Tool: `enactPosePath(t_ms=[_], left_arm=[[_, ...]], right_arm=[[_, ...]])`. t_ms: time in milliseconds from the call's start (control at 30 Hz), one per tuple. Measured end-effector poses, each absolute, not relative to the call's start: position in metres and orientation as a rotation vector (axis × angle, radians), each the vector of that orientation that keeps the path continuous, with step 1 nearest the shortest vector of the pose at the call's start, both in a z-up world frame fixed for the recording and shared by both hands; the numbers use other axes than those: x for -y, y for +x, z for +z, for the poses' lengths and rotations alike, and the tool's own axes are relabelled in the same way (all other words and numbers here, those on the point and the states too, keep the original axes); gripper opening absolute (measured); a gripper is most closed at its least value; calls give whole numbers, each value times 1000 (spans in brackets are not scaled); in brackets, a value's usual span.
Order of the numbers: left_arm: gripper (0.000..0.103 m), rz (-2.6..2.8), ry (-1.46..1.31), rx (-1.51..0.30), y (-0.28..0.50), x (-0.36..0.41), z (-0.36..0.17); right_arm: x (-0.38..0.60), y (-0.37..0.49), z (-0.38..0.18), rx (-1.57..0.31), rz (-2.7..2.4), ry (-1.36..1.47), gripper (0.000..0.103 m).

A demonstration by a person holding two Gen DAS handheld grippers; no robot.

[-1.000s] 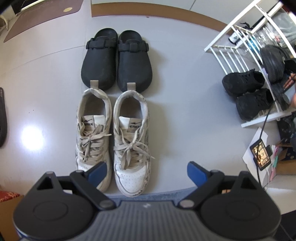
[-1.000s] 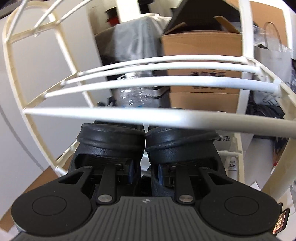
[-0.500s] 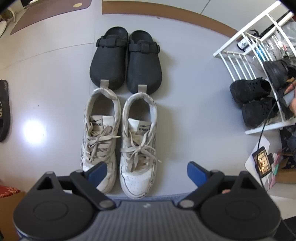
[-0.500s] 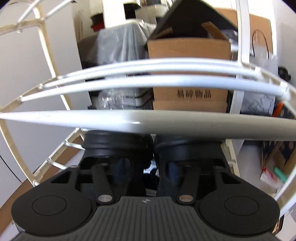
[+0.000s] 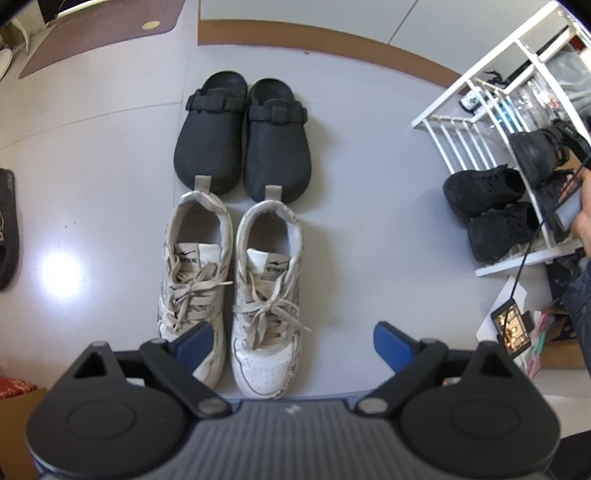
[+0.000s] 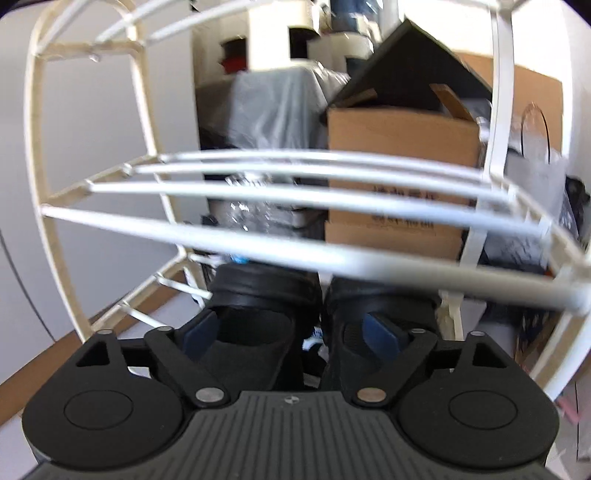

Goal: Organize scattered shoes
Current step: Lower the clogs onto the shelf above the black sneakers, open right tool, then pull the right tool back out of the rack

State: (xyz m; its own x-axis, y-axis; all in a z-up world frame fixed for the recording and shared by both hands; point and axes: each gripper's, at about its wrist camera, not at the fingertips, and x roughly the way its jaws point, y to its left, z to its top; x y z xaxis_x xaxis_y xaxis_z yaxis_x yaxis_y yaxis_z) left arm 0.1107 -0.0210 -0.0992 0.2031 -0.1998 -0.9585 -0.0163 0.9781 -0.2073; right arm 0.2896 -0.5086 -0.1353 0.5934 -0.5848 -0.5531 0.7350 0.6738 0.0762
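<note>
On the grey floor, a pair of black clogs (image 5: pixel 243 136) stands side by side with a pair of white lace-up sneakers (image 5: pixel 229 280) right behind them. My left gripper (image 5: pixel 291 341) hangs open above the sneakers' toes and holds nothing. To the right is a white wire rack (image 5: pixel 454 125) with black sneakers (image 5: pixel 484 210) on its low shelf. In the right wrist view a pair of black shoes (image 6: pixel 262 291) rests on a rack shelf under white bars (image 6: pixel 258 240). My right gripper (image 6: pixel 291 330) is opening; the shoes' adjoining collars lie between its pads, untouched.
A dark slipper (image 5: pixel 7 229) lies at the left edge and a brown mat (image 5: pixel 103 29) at the far left. A person's hand (image 5: pixel 583 221) is by the rack, and a small screen (image 5: pixel 511 326) hangs on a cable. Cardboard boxes (image 6: pixel 399 147) stand behind the rack.
The right jaws, earlier shut on the two black shoes' adjoining collars, have spread wide and let go, and the gripper has drawn back a little. The left gripper has barely moved.
</note>
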Motion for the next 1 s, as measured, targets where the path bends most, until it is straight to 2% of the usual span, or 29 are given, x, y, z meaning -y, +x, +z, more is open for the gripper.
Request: enactPosePath(t_ms=[333, 533, 1000], left_arm=[[95, -143, -200, -1304, 99, 14, -80], [95, -142, -218, -1281, 90, 8, -71], [93, -80, -208, -1212, 86, -11, -58]], right_arm=[[475, 261, -105, -640, -637, 395, 92], [456, 240, -88, -646, -578, 338, 92], [400, 196, -5, -634, -413, 252, 92]])
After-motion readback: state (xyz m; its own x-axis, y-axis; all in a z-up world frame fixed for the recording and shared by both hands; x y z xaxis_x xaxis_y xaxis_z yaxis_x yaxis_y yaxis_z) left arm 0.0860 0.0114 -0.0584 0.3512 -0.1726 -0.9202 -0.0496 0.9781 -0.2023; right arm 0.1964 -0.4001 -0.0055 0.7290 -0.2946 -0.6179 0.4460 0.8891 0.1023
